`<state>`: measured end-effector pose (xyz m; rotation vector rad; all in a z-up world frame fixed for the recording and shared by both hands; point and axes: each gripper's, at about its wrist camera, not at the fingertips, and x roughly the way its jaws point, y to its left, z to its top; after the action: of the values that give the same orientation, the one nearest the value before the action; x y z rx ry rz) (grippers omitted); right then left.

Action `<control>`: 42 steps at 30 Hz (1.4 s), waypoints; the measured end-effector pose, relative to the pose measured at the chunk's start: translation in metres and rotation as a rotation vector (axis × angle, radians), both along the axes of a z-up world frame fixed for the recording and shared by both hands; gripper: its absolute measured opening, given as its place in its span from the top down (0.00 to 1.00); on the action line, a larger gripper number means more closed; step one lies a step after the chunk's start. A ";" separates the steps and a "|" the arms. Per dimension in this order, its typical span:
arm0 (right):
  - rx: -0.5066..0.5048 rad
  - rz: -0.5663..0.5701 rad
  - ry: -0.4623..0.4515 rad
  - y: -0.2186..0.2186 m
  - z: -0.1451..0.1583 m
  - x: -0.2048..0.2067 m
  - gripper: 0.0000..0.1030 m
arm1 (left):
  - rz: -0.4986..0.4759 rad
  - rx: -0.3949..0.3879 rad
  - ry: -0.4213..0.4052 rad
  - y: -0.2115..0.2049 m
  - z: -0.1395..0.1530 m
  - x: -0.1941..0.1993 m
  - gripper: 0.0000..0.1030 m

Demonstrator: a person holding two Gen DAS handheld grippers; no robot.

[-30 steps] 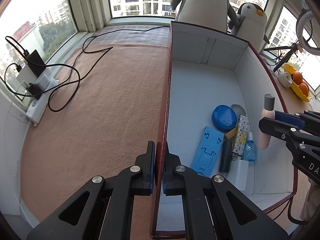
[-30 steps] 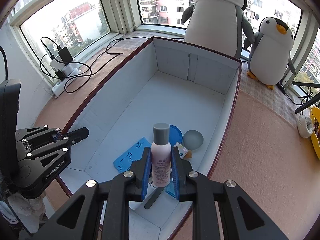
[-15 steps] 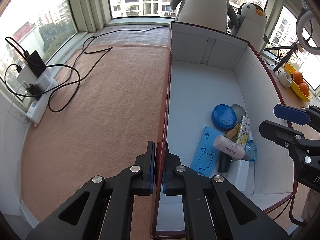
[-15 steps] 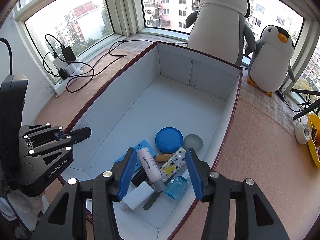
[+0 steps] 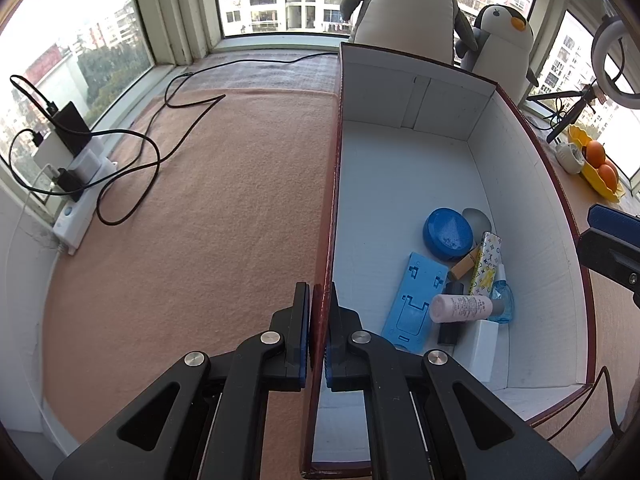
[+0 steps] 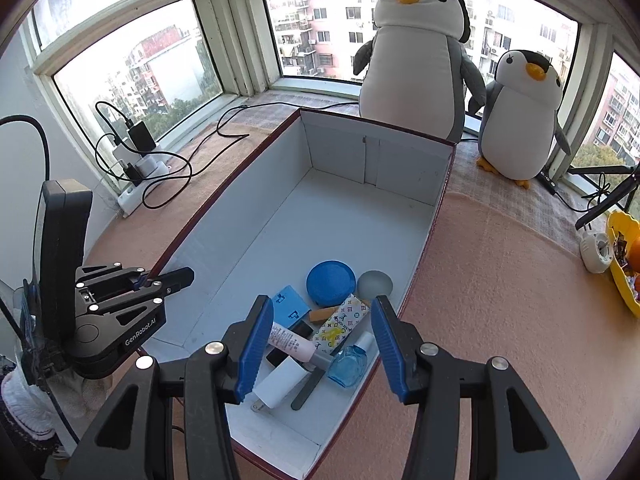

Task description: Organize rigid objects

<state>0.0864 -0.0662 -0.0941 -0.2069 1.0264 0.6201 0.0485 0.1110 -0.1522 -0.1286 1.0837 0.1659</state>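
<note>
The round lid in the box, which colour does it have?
The round lid is blue; the right wrist view shows it best.

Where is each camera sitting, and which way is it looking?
Left wrist: rides the left gripper, looking down along its fingers, shut on the box wall; the right gripper's tip shows at the right edge.
Right wrist: rides the right gripper, looking down between open fingers at the pink bottle; the left gripper shows at left.
Both see the box, bottle and blue lid.
</note>
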 end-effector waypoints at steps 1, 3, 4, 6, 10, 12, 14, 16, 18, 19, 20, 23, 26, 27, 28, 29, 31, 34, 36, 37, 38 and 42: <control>0.008 -0.007 -0.003 -0.004 0.003 -0.001 0.55 | 0.001 -0.001 0.002 0.000 0.000 0.000 0.96; 0.024 -0.021 -0.007 -0.013 0.008 -0.004 0.55 | 0.002 -0.006 0.007 0.001 -0.001 0.001 0.96; 0.029 -0.029 -0.010 -0.017 0.010 -0.004 0.55 | 0.002 -0.007 0.007 0.001 -0.001 0.001 0.96; 0.035 -0.048 -0.017 -0.029 0.014 -0.005 0.55 | 0.001 -0.004 0.007 0.000 -0.001 0.001 0.96; 0.045 -0.092 -0.028 -0.054 0.021 -0.006 0.55 | 0.002 -0.007 0.009 0.000 -0.002 0.001 0.96; 0.047 -0.119 -0.028 -0.069 0.022 -0.007 0.55 | 0.002 -0.007 0.009 0.000 -0.002 0.001 0.96; 0.046 -0.151 -0.031 -0.084 0.023 -0.008 0.54 | 0.002 -0.005 0.009 0.000 -0.002 0.001 0.96; 0.044 -0.185 -0.028 -0.099 0.023 -0.009 0.54 | 0.002 -0.005 0.009 0.000 -0.002 0.001 0.96; 0.048 -0.219 -0.020 -0.114 0.022 -0.011 0.54 | 0.001 -0.003 0.010 0.000 -0.002 0.001 0.96; 0.050 -0.236 -0.016 -0.121 0.021 -0.011 0.54 | 0.000 -0.002 0.009 0.000 -0.002 0.001 0.96; 0.053 -0.251 -0.012 -0.128 0.021 -0.012 0.54 | 0.000 -0.001 0.009 0.000 -0.002 0.001 0.96; 0.062 -0.286 0.001 -0.143 0.018 -0.015 0.54 | 0.000 0.000 0.010 0.000 -0.002 0.002 0.96; 0.064 -0.308 0.005 -0.154 0.017 -0.018 0.54 | 0.000 0.003 0.012 0.000 -0.002 0.002 0.96; 0.065 -0.315 0.004 -0.156 0.018 -0.019 0.54 | -0.001 0.004 0.013 0.000 -0.002 0.002 0.96; 0.068 -0.323 0.001 -0.159 0.018 -0.020 0.54 | -0.001 0.003 0.013 0.000 -0.002 0.002 0.96; 0.074 -0.331 -0.003 -0.161 0.019 -0.021 0.54 | 0.000 0.003 0.013 0.000 -0.002 0.002 0.96; 0.086 -0.344 -0.004 -0.166 0.021 -0.022 0.51 | -0.001 0.004 0.013 -0.001 -0.002 0.002 0.96; 0.087 -0.352 -0.009 -0.168 0.023 -0.023 0.50 | 0.001 0.003 0.014 0.000 -0.003 0.002 0.95; 0.084 -0.352 -0.012 -0.168 0.023 -0.024 0.50 | 0.001 -0.002 0.014 0.000 -0.002 0.003 0.92; 0.082 -0.350 -0.013 -0.169 0.023 -0.025 0.50 | -0.002 -0.002 0.013 0.000 -0.002 0.003 0.88; 0.081 -0.349 -0.013 -0.169 0.023 -0.025 0.50 | -0.003 0.003 0.009 -0.001 -0.001 0.003 0.86; 0.080 -0.344 -0.018 -0.166 0.024 -0.027 0.49 | -0.008 0.020 -0.011 -0.005 0.004 0.004 0.82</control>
<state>0.0597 -0.2326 -0.0700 0.0354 0.9891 0.3454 0.0527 0.1063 -0.1483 -0.1073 1.0717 0.1682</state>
